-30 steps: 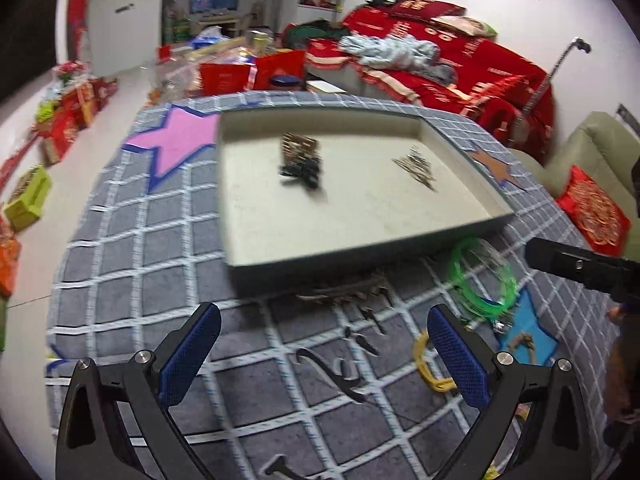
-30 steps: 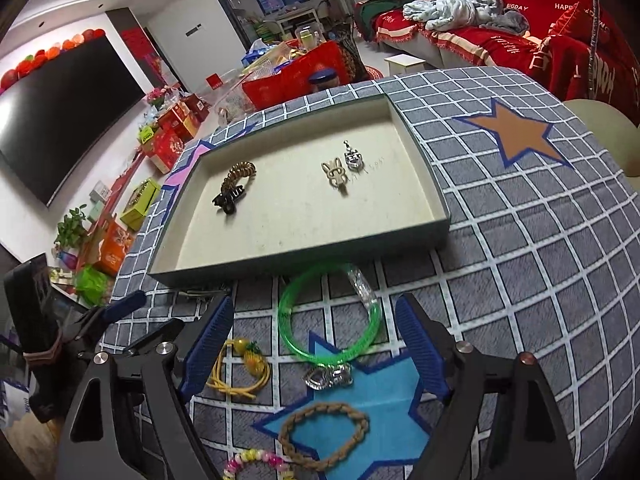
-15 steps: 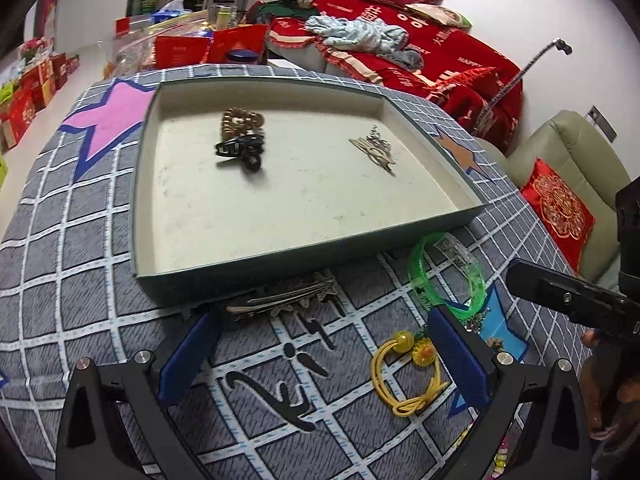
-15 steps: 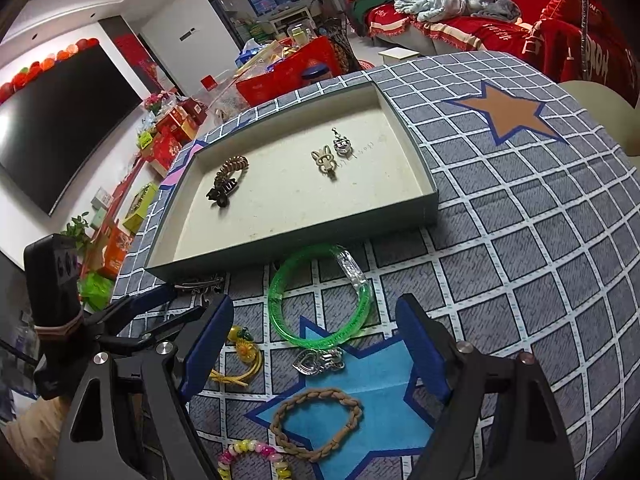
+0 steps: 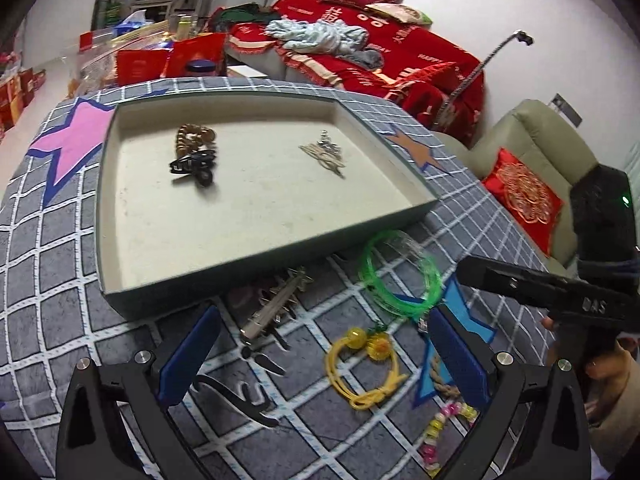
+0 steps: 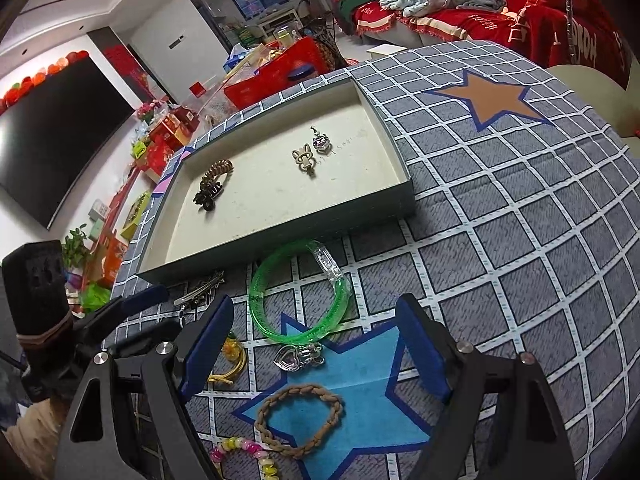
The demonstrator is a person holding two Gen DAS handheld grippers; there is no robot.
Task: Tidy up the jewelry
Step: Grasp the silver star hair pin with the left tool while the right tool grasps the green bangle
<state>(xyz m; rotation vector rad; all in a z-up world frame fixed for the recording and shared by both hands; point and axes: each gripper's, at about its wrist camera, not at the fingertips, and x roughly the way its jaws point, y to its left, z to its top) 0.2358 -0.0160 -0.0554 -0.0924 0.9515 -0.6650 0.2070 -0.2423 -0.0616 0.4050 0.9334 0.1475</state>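
A shallow green tray [image 5: 280, 256] [image 6: 280, 232] with a cream floor holds a brown hair tie [image 5: 192, 138], a black claw clip [image 5: 194, 166] and two metal charms [image 6: 312, 152]. In front of it on the grid cloth lie a metal hair clip [image 5: 276, 308], a green bangle [image 6: 296, 292], a yellow hair tie [image 5: 364, 364], a heart charm [image 6: 300, 356], a braided bracelet [image 6: 300, 420] and a beaded bracelet [image 6: 244, 452]. My left gripper [image 5: 324, 354] stands open over the hair clip and yellow tie. My right gripper [image 6: 316, 344] is open above the bangle and heart charm.
The grid cloth with coloured stars covers a round table [image 6: 520, 240]. A red sofa [image 5: 400, 60] and a beige armchair [image 5: 540, 152] stand behind. Boxes and bags crowd the floor at the left [image 6: 160, 144]. A hand [image 5: 608, 376] holds the right gripper's handle.
The left gripper's view has swung right and down: the tray slid left and the hair clip, yellow tie and bangle came between its fingers. The right gripper barely moved.
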